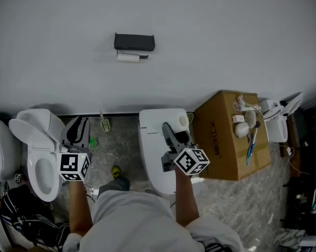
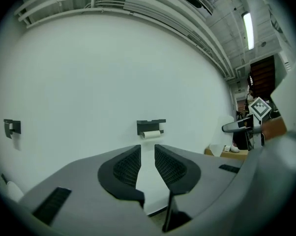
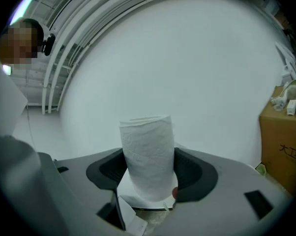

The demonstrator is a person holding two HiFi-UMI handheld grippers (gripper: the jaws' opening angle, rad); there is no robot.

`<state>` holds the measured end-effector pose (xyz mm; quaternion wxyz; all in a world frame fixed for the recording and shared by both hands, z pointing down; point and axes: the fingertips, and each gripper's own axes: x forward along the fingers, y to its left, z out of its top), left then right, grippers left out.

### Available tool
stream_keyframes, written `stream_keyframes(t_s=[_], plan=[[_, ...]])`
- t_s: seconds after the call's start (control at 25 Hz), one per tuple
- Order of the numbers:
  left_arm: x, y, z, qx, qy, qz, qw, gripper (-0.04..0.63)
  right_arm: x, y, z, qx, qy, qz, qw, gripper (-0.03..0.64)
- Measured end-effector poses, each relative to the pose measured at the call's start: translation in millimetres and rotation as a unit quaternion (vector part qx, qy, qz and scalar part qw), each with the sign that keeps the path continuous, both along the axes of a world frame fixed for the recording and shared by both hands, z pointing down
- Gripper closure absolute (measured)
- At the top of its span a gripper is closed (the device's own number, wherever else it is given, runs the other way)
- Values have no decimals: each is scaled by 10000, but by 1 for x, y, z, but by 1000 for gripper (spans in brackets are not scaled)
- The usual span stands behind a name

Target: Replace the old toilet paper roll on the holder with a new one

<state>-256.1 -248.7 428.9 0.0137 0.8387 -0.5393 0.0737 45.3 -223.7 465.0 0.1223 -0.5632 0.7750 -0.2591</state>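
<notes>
A black holder (image 1: 134, 41) is fixed to the white wall, with the thin old roll (image 1: 128, 57) hanging under it. The left gripper view shows the same holder (image 2: 151, 126) and old roll (image 2: 151, 134) straight ahead, some way off. My left gripper (image 1: 77, 128) (image 2: 147, 152) is open, its jaws a narrow gap apart with nothing between them. My right gripper (image 1: 175, 128) (image 3: 148, 163) is shut on a new white toilet paper roll (image 3: 147, 156) (image 1: 183, 121), which stands upright between the pads. Both grippers are well short of the wall.
A white toilet (image 1: 40, 159) with its lid up stands at the left, and a second white toilet (image 1: 154, 146) is under my right gripper. At the right, a cardboard box (image 1: 221, 140) carries small items. A second black fixture (image 2: 12, 127) is on the wall further left.
</notes>
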Motion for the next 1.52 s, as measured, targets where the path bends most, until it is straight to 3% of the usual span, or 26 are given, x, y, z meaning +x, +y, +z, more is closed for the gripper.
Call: stream_keyframes(t_s=[0.4,0.76,1.0,1.12,1.32,1.52], plan=[[-10,-76,9,-71,-74,598,9982,514,-13,-51,3,-126,-93,524,9985,319],[20,-104,7,4,-318,1123,9932,514,7,-65,-2,-68,-191,886,9959,320],[39,-127,6,76,-494,1255,9908,514,17,-85,-2,16,-595,912,9941,320],[51,-143,7,70,-514,1285,9904,506,25,-101,1,19,-531,899,9945,319],[76,-178,6,173,-867,1238,9884,495,44,-136,-2,106,-694,860,9938,320],[103,-214,14,235,-1751,1248,9763,474,61,-170,0,69,-762,810,9938,320]])
